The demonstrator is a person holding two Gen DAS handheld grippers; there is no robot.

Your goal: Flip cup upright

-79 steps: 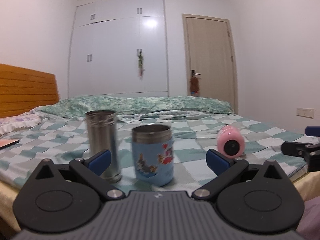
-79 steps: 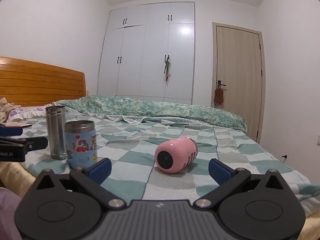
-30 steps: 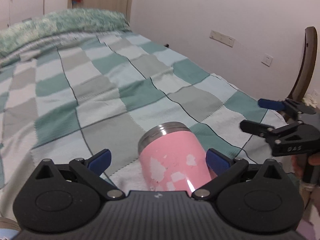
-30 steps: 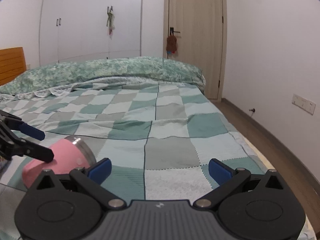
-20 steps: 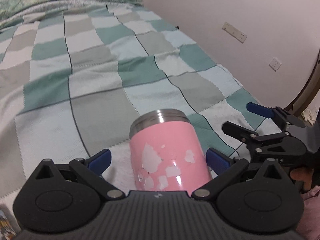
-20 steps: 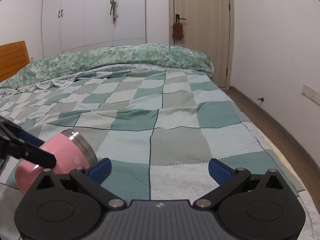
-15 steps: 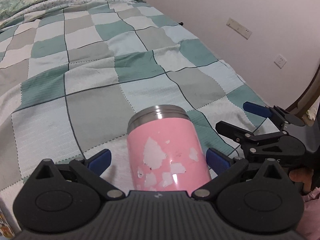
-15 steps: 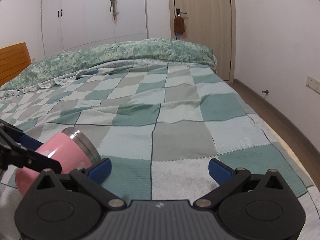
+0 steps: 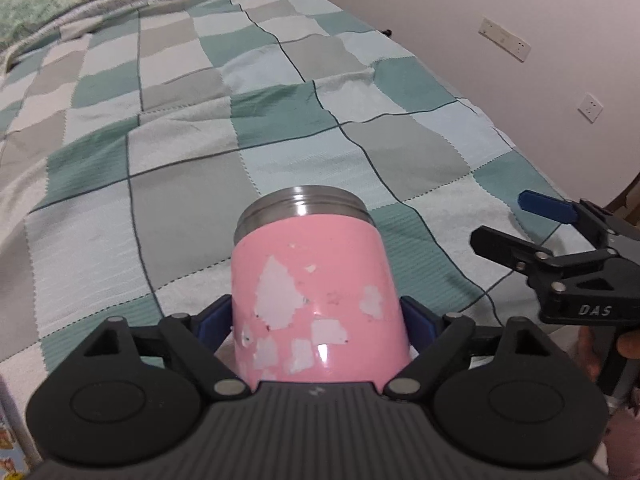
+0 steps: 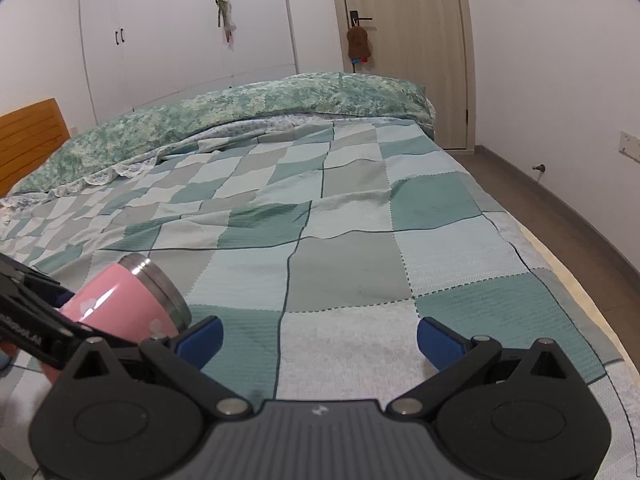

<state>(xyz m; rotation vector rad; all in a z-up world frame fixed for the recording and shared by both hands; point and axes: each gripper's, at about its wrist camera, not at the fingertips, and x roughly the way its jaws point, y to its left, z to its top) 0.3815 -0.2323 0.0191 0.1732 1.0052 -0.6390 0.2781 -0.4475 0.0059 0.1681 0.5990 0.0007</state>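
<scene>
Your left gripper [image 9: 316, 320] is closed on the pink cup [image 9: 316, 304], lying on the bed [image 9: 180, 140], steel rim toward 12 o'clock. It looks rigid and glossy, probably slick; grip mid-body, not the rim. The right wrist view shows its tilt; your right gripper [image 10: 320, 336] gapes wide, holding nothing.

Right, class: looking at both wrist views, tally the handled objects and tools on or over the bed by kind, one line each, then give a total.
Pink metal-rimmed cup, tilted, clamped by the left gripper: 1
Black two-finger grippers with blue pads, that left one plus the open right gripper: 2
Green-and-grey checked blanket: 1
Total: 4
</scene>
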